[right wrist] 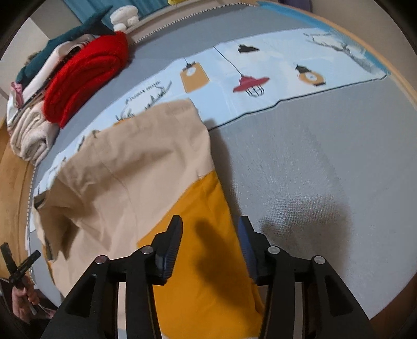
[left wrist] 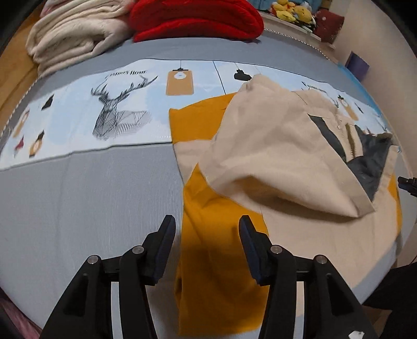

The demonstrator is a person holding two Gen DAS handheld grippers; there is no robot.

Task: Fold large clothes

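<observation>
A: What state do we record for each hand-held gripper?

B: We see the left hand-held gripper (left wrist: 207, 229) and right hand-held gripper (right wrist: 209, 230) both spread wide, gripping nothing, poised over the beige-and-mustard jacket (left wrist: 273, 156).

A: Surroundings?

B: The jacket lies on the grey bed (left wrist: 91, 195); folded red blanket (left wrist: 195, 18) and cream blanket (left wrist: 73, 34) sit well apart.

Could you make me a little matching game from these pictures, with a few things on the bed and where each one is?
Things:
1. beige and mustard-yellow jacket
2. folded red knitted sweater
3. folded cream fleece blanket
4. black line-drawn deer print

Places:
A. on the pale blue band of the bedsheet
B. spread near both grippers
C. far edge, left of the red one
D. far edge, right of the cream one

Pairs: 1-B, 2-D, 3-C, 4-A
</observation>
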